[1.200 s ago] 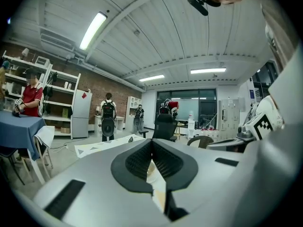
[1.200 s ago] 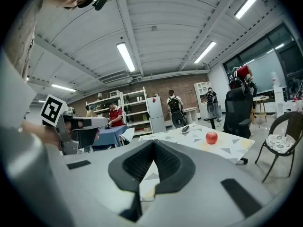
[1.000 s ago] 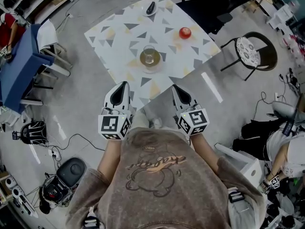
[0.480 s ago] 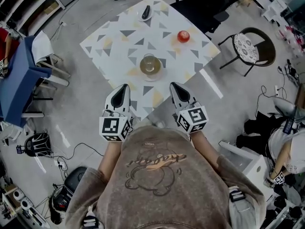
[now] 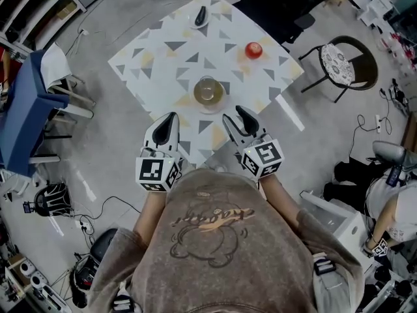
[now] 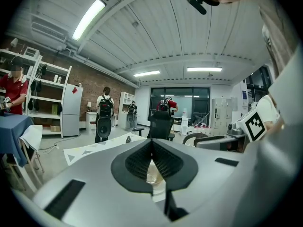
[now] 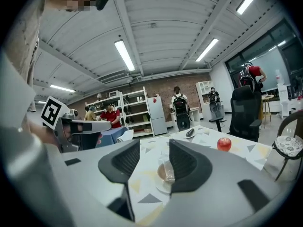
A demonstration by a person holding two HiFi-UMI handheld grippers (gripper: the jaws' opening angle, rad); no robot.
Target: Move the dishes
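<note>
Grey workshop floor is spreading around a square table [image 5: 163,57] covered in a pale cloth printed with grey and yellow triangles, seen from steeply above. Near the table's middle, a glass [image 5: 208,90] holding something brownish is standing on a saucer [image 7: 161,188]. A red apple [image 5: 253,50] is sitting well apart from it toward the far right edge. At the far corner a small dish [image 5: 195,22] is carrying a dark object that is too small to identify.

The person's torso, in a brown printed top, is filling the lower half of the head view and hiding the floor beneath. Both arms are reaching forward over the table's near corner, which the grippers are partly covering.

The left gripper [image 5: 169,117] is hovering short of the glass with its jaws pressed together and nothing between them. In the left gripper view only a sliver of the glass is showing through the narrow slit below the meeting pads.

The right gripper [image 5: 236,116] is pointing toward the glass, not touching it. Its jaws have just been opening and are standing apart, gripping nothing. The glass and saucer are showing through the gap, farther off on the table.

A black office chair [image 5: 287,5] is standing beyond the table, partly cut off at the top edge.
</note>
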